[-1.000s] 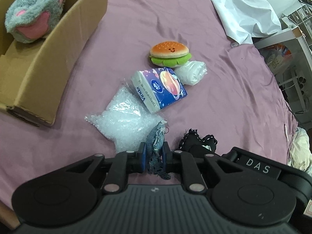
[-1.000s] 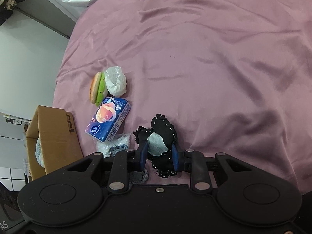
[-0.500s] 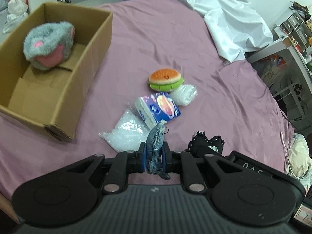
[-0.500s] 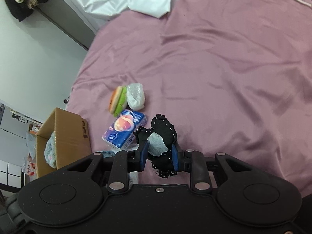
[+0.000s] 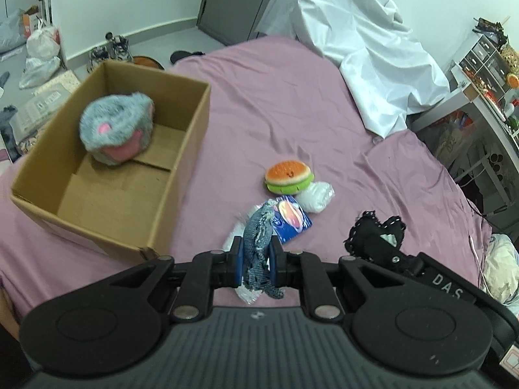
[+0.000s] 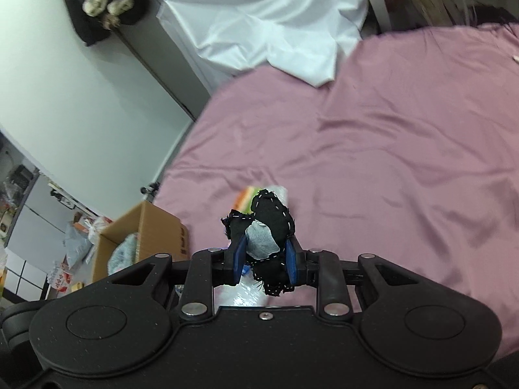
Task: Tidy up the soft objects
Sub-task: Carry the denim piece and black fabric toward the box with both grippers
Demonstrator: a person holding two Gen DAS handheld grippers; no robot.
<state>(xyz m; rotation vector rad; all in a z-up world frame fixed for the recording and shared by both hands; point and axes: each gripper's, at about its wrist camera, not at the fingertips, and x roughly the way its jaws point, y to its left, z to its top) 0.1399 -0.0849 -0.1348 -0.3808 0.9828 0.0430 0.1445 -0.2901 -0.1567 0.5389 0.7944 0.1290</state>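
The left gripper [image 5: 256, 253] clamps a denim scrap [image 5: 258, 236] – the right gripper [image 6: 265, 256] pinches a black toy [image 6: 272, 217] – both above the bed [image 5: 275, 103], by its near edge; box [image 5: 175, 175] left.

A denim scrap [image 5: 259, 246] covers part of a tissue pack [image 5: 292, 220] and most of a clear plastic bag [image 5: 248, 295] on the bed. In the right wrist view, a black fabric toy [image 6: 269, 227] masks the blurred burger plush [image 6: 246, 197]. The cardboard box [image 6: 146, 227] there is smeared, its contents indistinct. Shelf clutter [image 5: 486, 58] is too small to identify.
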